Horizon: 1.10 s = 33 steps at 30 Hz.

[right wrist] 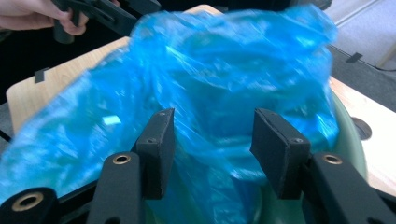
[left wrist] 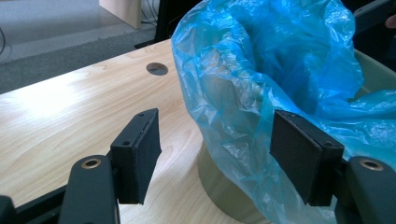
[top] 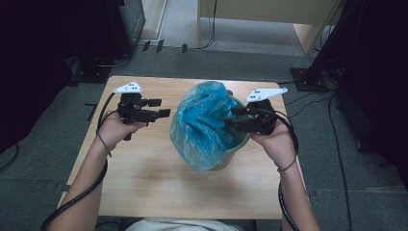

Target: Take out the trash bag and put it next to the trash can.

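My right gripper (top: 235, 117): jaws spread partway, standing over the right side of the bin's mouth; in the right gripper view the two pads flank a fold of film without pressing on it, so I grip nothing.
My left gripper (top: 161, 108): jaws spread wide and bare, held above the table (top: 144, 183) just left of the bag, apart from it; in the left gripper view the right pad stands in front of the plastic, and I cannot tell whether it touches.
Blue bag (top: 199, 126): thin crumpled plastic, bunched up out of the bin's mouth and sagging down over its left and near sides.
Green bin (top: 239, 142): pale green, round, standing right of the table's middle; its rim is bare on the right, beside my right hand (top: 276, 142).
Step in hand: I judge this to be lining the bin, with the bag's mouth not yet spread over the rim all round.
Next move: I should close my right jaws on the loose edge and draw it out and down over the bare right rim, while my left gripper pinches the opposite edge to keep the film from pulling away.
Care: the film is slippery and tears easily, so a light pinch on a doubled fold seems best.
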### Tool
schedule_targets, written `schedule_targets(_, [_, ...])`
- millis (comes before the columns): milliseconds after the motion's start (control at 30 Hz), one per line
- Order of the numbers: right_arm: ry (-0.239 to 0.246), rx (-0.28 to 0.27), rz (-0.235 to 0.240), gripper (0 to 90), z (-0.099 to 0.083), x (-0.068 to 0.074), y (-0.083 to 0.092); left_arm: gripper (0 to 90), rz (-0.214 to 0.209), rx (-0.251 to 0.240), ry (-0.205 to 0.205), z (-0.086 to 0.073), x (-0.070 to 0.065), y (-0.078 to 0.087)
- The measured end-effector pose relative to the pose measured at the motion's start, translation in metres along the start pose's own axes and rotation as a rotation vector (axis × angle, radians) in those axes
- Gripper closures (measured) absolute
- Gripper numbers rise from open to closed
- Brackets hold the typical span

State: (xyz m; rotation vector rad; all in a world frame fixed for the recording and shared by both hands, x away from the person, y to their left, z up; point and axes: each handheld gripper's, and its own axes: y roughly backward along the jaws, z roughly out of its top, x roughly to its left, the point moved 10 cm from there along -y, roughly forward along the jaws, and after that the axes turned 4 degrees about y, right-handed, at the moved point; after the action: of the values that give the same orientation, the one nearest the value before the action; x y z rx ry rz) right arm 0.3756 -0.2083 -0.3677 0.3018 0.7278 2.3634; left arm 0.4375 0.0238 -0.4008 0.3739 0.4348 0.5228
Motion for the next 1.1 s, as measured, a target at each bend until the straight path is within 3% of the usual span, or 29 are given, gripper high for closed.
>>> schedule_targets(533, [-0.055, -0.017, -0.095, 39.8, -0.026, -0.037, 0.021, 31.9, -0.01, 0.021, -0.005, 0.003, -0.01, -0.003])
schedule_targets(800, [-0.078, -0.051, -0.148, 37.3, -0.034, -0.056, 0.038, 31.3, -0.018, 0.047, -0.035, 0.01, -0.019, -0.006])
schedule_targets(1100, [-0.135, -0.022, -0.18, 37.2, -0.055, -0.078, 0.041, 31.6, -0.018, 0.064, -0.032, 0.02, -0.021, -0.006])
